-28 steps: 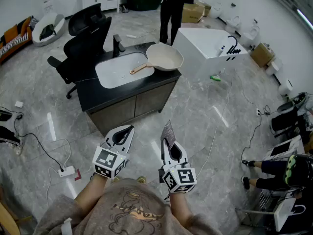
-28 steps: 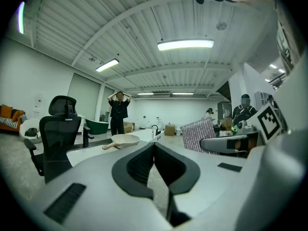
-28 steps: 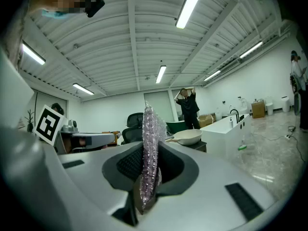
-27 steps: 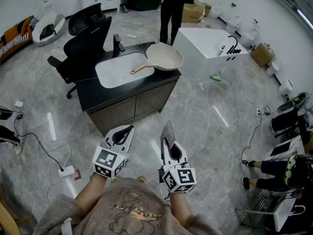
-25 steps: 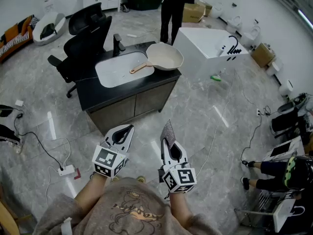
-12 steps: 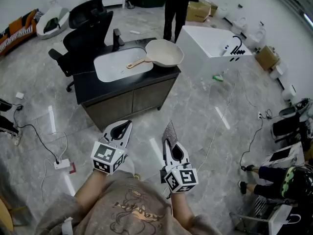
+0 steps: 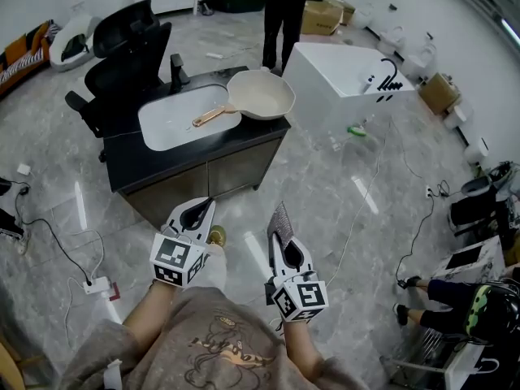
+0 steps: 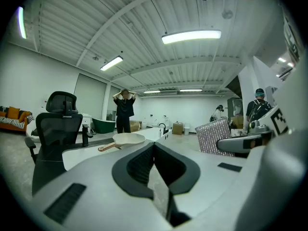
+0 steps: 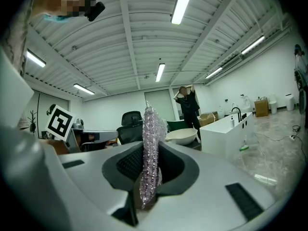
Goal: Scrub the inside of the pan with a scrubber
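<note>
A cream pan with a copper handle rests on the right edge of a white sink set in a dark cabinet. It also shows far off as the pan in the left gripper view and the pan in the right gripper view. My right gripper is shut on a glittery silver scrubber, which stands up between the jaws as the scrubber. My left gripper is shut and holds nothing. Both hang low in front of my body, well short of the cabinet.
A black faucet stands behind the sink and a black office chair behind the cabinet. A person in black stands beyond the pan. A white block with a black tap is at the right. Cables and a power strip lie on the floor.
The view has moved nearer to the cabinet, so the sink and pan sit a little lower and more left. Both grippers keep their place and stay shut.
</note>
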Available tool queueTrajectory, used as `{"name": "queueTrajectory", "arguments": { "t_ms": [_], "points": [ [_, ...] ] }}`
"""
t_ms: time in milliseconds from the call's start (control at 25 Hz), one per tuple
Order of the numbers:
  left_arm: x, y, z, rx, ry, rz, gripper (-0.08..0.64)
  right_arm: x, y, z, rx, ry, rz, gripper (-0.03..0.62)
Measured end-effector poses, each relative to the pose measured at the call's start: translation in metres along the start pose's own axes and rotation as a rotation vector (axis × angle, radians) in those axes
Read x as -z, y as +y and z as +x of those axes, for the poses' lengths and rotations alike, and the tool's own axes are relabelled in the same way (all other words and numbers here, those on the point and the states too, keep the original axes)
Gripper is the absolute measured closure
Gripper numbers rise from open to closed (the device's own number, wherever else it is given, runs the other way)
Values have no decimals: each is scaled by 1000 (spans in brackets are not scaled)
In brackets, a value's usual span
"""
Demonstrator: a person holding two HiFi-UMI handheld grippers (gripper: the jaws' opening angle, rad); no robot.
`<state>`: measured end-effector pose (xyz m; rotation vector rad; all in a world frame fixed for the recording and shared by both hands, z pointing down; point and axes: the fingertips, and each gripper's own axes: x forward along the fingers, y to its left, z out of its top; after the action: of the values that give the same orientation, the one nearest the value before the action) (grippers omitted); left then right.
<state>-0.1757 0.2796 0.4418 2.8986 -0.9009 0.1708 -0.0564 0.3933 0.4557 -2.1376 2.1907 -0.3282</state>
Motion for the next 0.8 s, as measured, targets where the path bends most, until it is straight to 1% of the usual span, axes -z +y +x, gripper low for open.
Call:
{"name": "queueTrajectory", "arguments": {
  "t_ms": [240,400,560,640,720,800],
  "points": [
    [-6,35,62,10,-3,-44,541,-4,-33,60,6,7,11,520],
    [-14,57,111,18,6,-42,541,-14,-59,103,16,8,18,518],
    [-28,82,163,30,39,-89,541,-30,-85,147,30,13,24,517],
    [-37,97,187,21,45,-65,541,-39,-97,171,33,14,28,517],
    [-47,113,210,5,34,-23,541,-47,-108,195,34,15,25,517],
    [-57,127,232,1,19,-2,541,-56,-118,221,31,13,19,517]
  ]
}}
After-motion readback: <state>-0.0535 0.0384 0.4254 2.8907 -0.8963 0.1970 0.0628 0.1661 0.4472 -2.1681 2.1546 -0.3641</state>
